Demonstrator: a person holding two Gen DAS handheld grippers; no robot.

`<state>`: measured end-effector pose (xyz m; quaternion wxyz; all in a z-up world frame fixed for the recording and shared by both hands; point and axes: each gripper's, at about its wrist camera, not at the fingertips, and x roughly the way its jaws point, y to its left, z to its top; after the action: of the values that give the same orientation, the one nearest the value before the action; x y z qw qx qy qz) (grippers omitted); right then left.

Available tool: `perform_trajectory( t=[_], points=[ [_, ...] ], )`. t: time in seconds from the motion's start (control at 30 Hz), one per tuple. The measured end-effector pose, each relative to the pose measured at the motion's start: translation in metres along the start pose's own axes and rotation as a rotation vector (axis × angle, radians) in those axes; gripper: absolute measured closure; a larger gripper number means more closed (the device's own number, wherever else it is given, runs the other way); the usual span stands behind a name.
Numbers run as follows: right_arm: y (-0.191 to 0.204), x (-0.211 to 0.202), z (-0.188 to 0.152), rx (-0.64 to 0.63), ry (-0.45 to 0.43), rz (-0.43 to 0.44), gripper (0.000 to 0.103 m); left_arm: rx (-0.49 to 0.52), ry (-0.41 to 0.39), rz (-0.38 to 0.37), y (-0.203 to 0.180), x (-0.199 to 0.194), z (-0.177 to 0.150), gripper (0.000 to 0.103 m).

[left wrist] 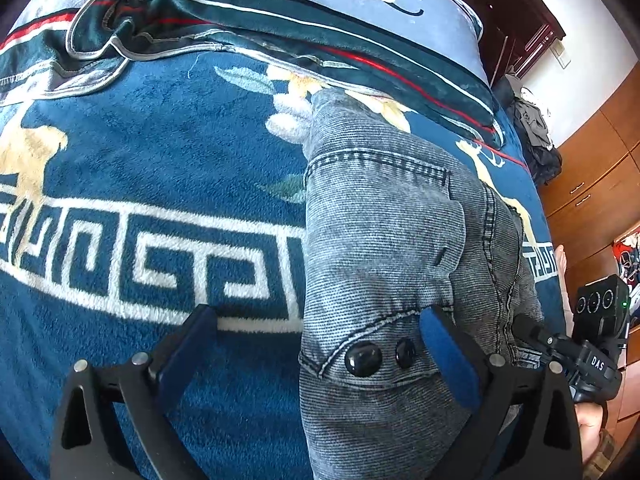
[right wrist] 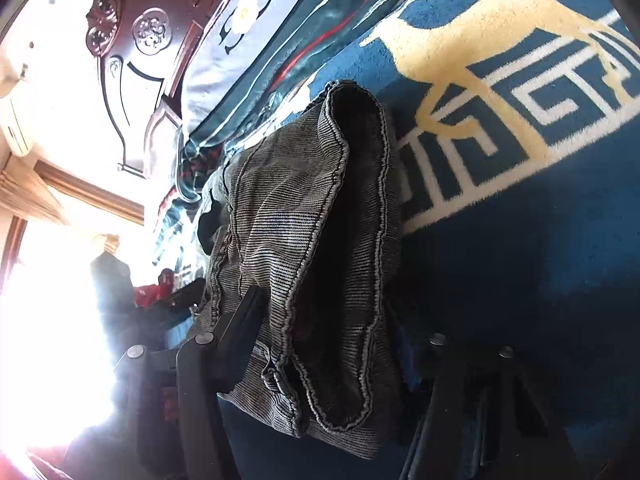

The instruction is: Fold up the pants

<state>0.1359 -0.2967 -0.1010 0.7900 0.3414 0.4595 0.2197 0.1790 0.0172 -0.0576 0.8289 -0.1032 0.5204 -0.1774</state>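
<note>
We see grey pants (left wrist: 384, 240) folded on the blue blanket (left wrist: 160, 152), left gripper (left wrist: 320, 344) jaws spread around the buttoned waistband, right gripper (right wrist: 340, 344) jaws spread around the hems

Left of the folded grey pants (left wrist: 384, 240), the blue blanket (left wrist: 152, 152) lies bare and flat, leaving wide room for a gripper. At the far side, a rumpled green striped quilt (left wrist: 248, 12) and a pillow (left wrist: 400, 4) form a raised ridge (the headboard (right wrist: 132, 48) stands behind). To the right the bed ends, with wooden cabinets (left wrist: 592, 176) near.
</note>
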Motion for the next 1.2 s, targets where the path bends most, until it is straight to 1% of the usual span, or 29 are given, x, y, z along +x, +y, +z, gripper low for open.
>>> perform_trajectory(
  t=[0.17,0.2,0.27,0.3,0.33,0.37,0.4,0.43,0.53,0.63,0.7,0.8,0.93,1.07,1.13,1.2],
  points=[
    [0.007,0.003,-0.003,-0.045,-0.001,-0.063,0.056,0.025,-0.002,0.015,-0.004,0.003,0.000,0.001],
    [0.008,0.004,-0.003,-0.053,-0.003,-0.076,0.057,0.030,-0.002,0.017,-0.005,0.003,0.000,0.003],
    [0.015,0.004,-0.005,-0.079,-0.007,-0.114,0.064,0.040,0.004,-0.004,-0.008,0.003,0.000,0.018],
    [0.017,0.005,-0.006,-0.086,-0.009,-0.124,0.066,0.045,0.011,-0.030,-0.010,0.003,0.000,0.038],
    [0.021,0.005,-0.007,-0.097,-0.012,-0.135,0.069,0.050,0.023,-0.063,-0.014,0.002,-0.001,0.051],
    [0.026,0.005,-0.008,-0.111,-0.017,-0.144,0.072,0.061,0.022,-0.054,-0.018,0.000,-0.001,0.052],
    [0.031,0.005,-0.009,-0.124,-0.021,-0.150,0.073,0.072,0.024,-0.055,-0.020,-0.002,0.000,0.058],
    [0.035,0.005,-0.010,-0.137,-0.024,-0.158,0.074,0.074,0.026,-0.060,-0.021,-0.003,0.000,0.063],
    [0.051,0.001,-0.010,-0.169,-0.037,-0.161,0.077,0.060,0.016,-0.078,-0.020,-0.011,0.001,0.071],
    [0.067,-0.008,-0.009,-0.216,-0.057,-0.158,0.078,0.062,-0.015,-0.088,-0.021,-0.025,0.004,0.073],
    [0.081,-0.009,-0.007,-0.241,-0.067,-0.154,0.078,0.066,-0.051,-0.081,-0.020,-0.039,0.007,0.073],
    [0.102,-0.005,0.000,-0.262,-0.080,-0.131,0.078,0.045,-0.097,-0.088,-0.012,-0.058,0.019,0.073],
    [0.126,0.008,0.014,-0.296,-0.096,-0.093,0.078,0.061,-0.156,-0.051,0.001,-0.080,0.039,0.073],
    [0.147,0.029,0.030,-0.348,-0.092,-0.084,0.078,0.043,-0.172,-0.016,0.019,-0.083,0.056,0.073],
    [0.149,0.043,0.039,-0.369,-0.085,-0.088,0.078,0.046,-0.175,0.009,0.027,-0.077,0.061,0.072],
    [0.148,0.056,0.045,-0.389,-0.078,-0.100,0.076,0.045,-0.171,0.042,0.036,-0.062,0.063,0.070]
  ],
)
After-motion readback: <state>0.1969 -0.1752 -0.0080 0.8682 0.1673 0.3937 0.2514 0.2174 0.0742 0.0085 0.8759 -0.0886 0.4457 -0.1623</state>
